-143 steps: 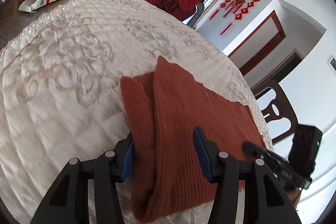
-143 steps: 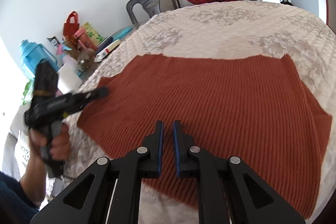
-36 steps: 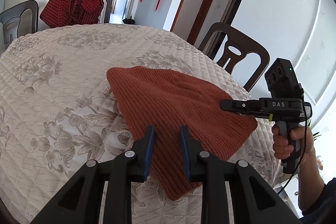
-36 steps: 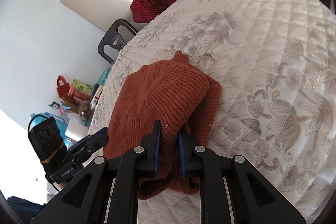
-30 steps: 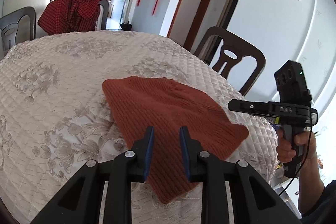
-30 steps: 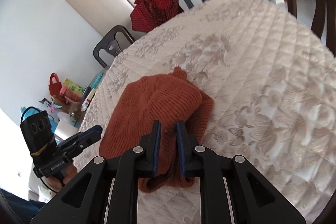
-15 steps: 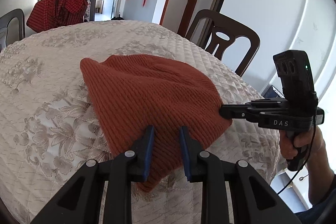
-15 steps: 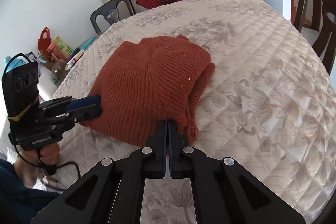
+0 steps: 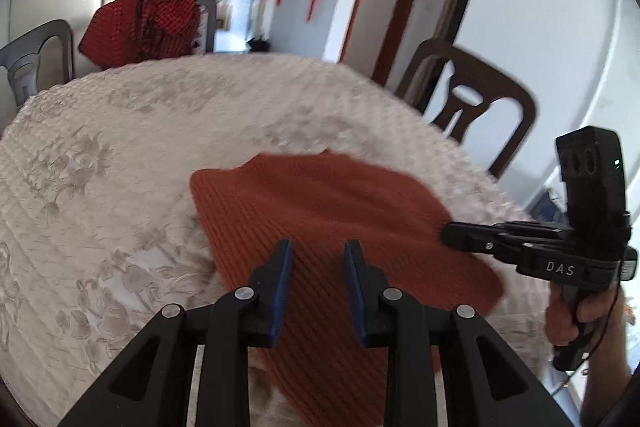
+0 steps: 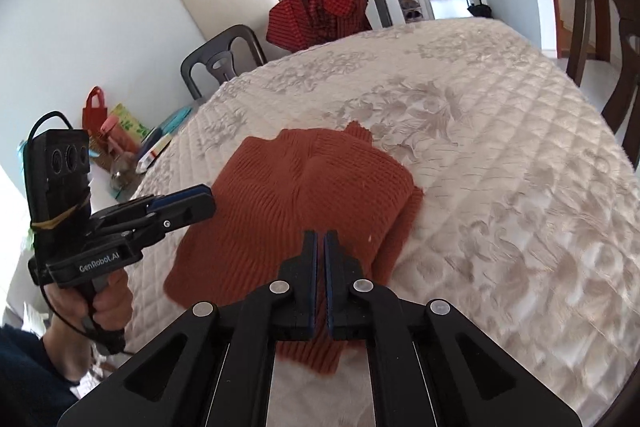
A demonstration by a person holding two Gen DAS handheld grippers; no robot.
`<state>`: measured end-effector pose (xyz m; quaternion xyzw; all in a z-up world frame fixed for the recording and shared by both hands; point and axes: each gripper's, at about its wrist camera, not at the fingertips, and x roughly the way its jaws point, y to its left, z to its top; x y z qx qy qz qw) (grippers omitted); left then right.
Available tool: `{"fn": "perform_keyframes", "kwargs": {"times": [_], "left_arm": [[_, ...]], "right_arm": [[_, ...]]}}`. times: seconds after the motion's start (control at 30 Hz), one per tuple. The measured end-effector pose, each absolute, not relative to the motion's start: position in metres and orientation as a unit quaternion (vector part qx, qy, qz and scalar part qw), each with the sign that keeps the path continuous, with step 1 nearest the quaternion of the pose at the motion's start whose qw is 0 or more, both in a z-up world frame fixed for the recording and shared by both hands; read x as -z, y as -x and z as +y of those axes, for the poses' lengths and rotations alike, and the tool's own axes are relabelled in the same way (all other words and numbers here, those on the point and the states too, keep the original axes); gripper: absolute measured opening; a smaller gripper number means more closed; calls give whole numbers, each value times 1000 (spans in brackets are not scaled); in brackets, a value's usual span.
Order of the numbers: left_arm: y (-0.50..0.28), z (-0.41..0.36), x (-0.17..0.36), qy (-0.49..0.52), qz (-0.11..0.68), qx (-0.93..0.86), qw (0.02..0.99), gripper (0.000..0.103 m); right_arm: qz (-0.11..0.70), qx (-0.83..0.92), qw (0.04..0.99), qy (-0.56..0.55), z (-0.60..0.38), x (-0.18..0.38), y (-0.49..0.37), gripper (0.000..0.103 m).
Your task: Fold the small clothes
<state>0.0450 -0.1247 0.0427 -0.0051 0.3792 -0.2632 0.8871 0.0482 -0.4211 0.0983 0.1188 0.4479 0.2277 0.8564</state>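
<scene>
Since half a second ago the right gripper (image 10: pixel 321 243) has lifted back from the near hem of the rust-red knit garment (image 10: pixel 304 203), and the left gripper (image 9: pixel 316 259) has pulled away from the cloth's left edge, so that both now hang above it rather than at its border. The garment lies folded into a compact, roughly square bundle on the bench (image 10: pixel 500 147), which is covered by a cream quilted cloth with a floral pattern; a small ribbed tab sticks out at the bundle's far edge, and a lower layer shows along its right side.

The right gripper's jaws are pressed almost together with only a thin slit between them, and nothing is caught there. The left gripper's jaws are spread apart, holding nothing, with the knit visible through the gap. In the left wrist view the right gripper (image 9: pixel 448 235) sits at the garment's (image 9: pixel 328 211) right edge; whether it touches the cloth cannot be told, as that view is blurred.

A red checked cloth (image 10: pixel 320 11) is draped over a chair beyond the bench.
</scene>
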Motion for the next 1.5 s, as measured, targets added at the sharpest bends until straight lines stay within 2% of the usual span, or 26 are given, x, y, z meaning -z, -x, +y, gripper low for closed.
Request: {"fn": "perform_keyframes", "kwargs": {"times": [0.17,0.4,0.57,0.87,1.3,1.5], "left_arm": [[-34,-128,-36,-24,363,250,897,29],[-58,-120,-50,1,360,235,903,29],[-84,-120,-26,-3,405,202,892,30],[-82,-117,-24,7,406,200,891,30],[-52,-106,-50,-9,376,181,909,30],[-31,-100,-49,-14,375,177,910,30]], "right_arm": [[457,-218,852,-133,-423,-86,-59,2],[438,-203,865,-134,-424,-100,-74,2],[464,-167,861,-120,-425,-81,-92,2],[458,-176,863,-123,-429,-77,-89,2],[411,-188,887,-89,-423,-116,-50,3],[414,-208,885,-48,-408,-120,-28,3]]}}
